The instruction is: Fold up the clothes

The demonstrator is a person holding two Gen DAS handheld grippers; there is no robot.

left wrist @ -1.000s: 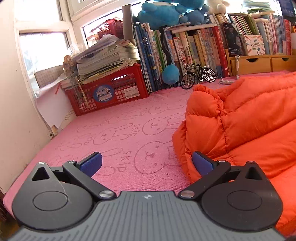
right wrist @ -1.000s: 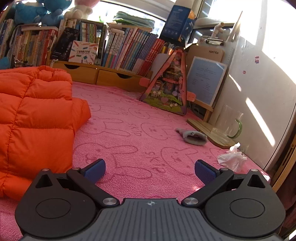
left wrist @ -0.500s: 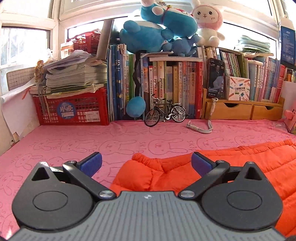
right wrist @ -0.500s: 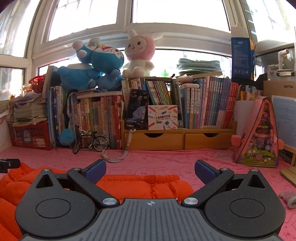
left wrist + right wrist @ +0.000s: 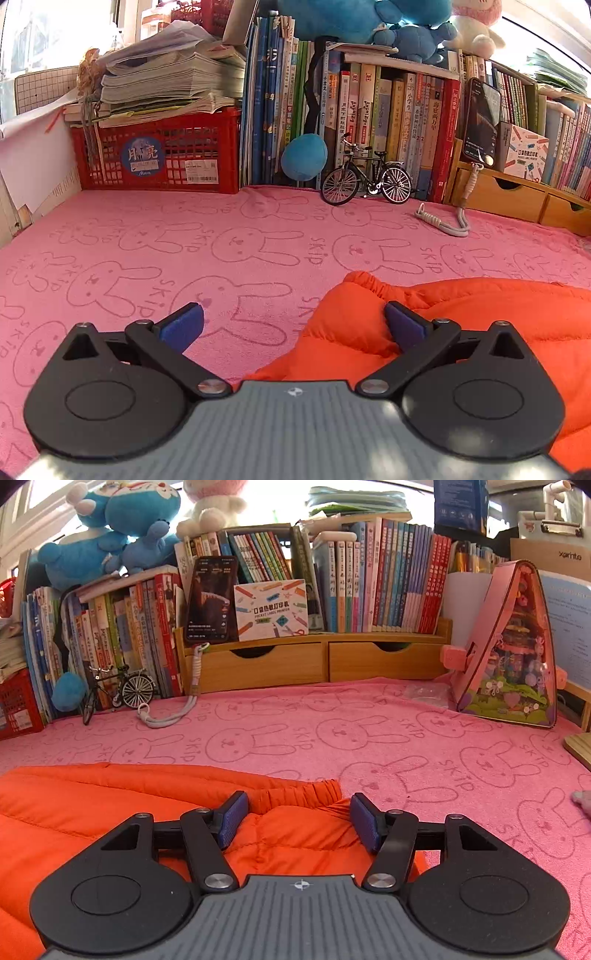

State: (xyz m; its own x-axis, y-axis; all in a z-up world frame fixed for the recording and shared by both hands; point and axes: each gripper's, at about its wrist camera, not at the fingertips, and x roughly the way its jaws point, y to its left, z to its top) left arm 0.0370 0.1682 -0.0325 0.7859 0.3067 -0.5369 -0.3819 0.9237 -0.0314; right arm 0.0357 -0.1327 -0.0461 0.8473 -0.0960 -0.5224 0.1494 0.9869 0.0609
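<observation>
An orange puffy jacket (image 5: pixel 480 314) lies on the pink rabbit-print cloth (image 5: pixel 221 258). In the left wrist view its rounded left end reaches in between the fingers of my left gripper (image 5: pixel 293 325), which is open wide; the right pad (image 5: pixel 406 326) rests against the fabric and the left pad is over bare cloth. In the right wrist view the jacket (image 5: pixel 92 805) fills the lower left. Its right corner, with a gathered cuff (image 5: pixel 295 795), sits between the pads of my right gripper (image 5: pixel 299 821). Those jaws are closing, and the pads do not press on the fabric.
Along the back stand a red crate (image 5: pixel 159 155) under stacked papers, rows of books, a model bicycle (image 5: pixel 365 181), wooden drawers (image 5: pixel 314 661) and a phone with a lanyard (image 5: pixel 166 716). A pink triangular toy house (image 5: pixel 509 653) stands at the right. Bare cloth lies beyond the jacket.
Both views have swung from the sides to face the bookshelf, with the jacket's ends now at the fingers. The right jaws have narrowed around the jacket's corner. The left jaws stay wide.
</observation>
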